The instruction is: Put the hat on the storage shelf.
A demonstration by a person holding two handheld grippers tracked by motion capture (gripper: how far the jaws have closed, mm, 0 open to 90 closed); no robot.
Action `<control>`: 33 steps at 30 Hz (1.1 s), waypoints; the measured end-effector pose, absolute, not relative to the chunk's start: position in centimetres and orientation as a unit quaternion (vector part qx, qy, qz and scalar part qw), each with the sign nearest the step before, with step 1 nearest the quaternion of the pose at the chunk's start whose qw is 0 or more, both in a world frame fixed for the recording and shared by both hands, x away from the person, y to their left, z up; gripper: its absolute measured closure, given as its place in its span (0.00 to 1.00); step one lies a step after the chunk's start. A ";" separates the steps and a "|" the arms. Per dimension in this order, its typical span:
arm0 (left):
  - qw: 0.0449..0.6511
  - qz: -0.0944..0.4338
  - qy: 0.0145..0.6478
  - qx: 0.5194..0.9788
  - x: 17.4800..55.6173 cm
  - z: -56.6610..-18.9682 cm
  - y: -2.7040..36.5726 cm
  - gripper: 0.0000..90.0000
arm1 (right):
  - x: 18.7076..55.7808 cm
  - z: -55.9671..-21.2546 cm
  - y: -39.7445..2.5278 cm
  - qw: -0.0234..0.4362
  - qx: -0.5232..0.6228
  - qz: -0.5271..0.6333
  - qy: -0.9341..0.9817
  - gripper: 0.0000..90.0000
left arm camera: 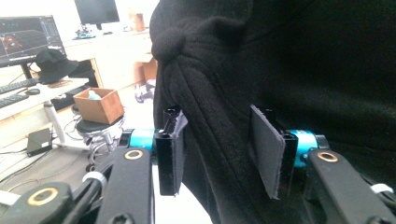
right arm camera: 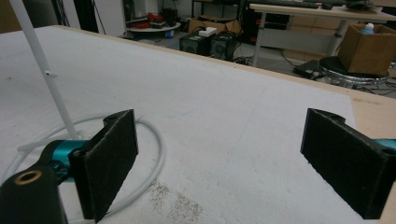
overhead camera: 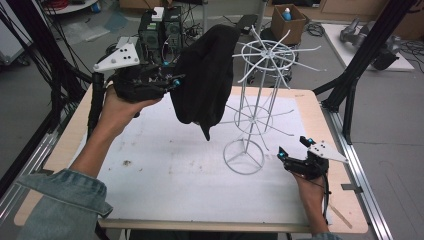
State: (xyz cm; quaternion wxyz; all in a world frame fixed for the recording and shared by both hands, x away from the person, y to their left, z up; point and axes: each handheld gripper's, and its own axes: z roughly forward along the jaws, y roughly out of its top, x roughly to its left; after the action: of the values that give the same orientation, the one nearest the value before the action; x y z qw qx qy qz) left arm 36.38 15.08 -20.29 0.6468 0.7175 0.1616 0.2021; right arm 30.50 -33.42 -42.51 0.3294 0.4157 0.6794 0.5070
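A black fleece hat (overhead camera: 205,75) hangs in the air over the back of the table. Its upper edge reaches the top spokes of a white wire rack (overhead camera: 250,120). My left gripper (overhead camera: 175,80) is raised at the hat's left side, its jaws closed on a thick fold of the hat (left arm camera: 280,60). In the left gripper view the fabric fills the gap in the left gripper (left arm camera: 217,154). My right gripper (overhead camera: 292,146) rests low at the front right, just right of the rack's base ring (right arm camera: 149,135). That right gripper (right arm camera: 219,154) is open with nothing between its pads.
A white mat (overhead camera: 175,170) covers the wooden table, with a patch of dark specks (right arm camera: 173,200) near the rack's base. Black frame struts (overhead camera: 360,55) rise at the right. Behind the table stand computer towers (overhead camera: 160,30) and a cardboard box (overhead camera: 288,22).
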 end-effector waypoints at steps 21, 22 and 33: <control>0.667 0.209 0.173 0.694 36.3 -20.2 16.3 0.51 | 30.5 -42.5 -33.4 0.329 0.415 0.506 0.680 0.11; 0.668 0.211 0.174 0.692 36.2 -20.1 16.4 0.51 | 30.5 -42.5 -33.4 0.329 0.415 0.506 0.681 0.11; 0.667 0.228 0.190 0.684 35.7 -20.1 18.1 0.48 | 30.5 -42.5 -33.4 0.329 0.415 0.506 0.680 0.11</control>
State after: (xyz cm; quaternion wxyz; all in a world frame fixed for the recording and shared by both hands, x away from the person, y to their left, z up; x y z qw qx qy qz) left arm 35.71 18.12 -20.12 0.6669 0.6835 0.1897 0.2283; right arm 30.49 -33.39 -42.51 0.3291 0.4154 0.6803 0.5063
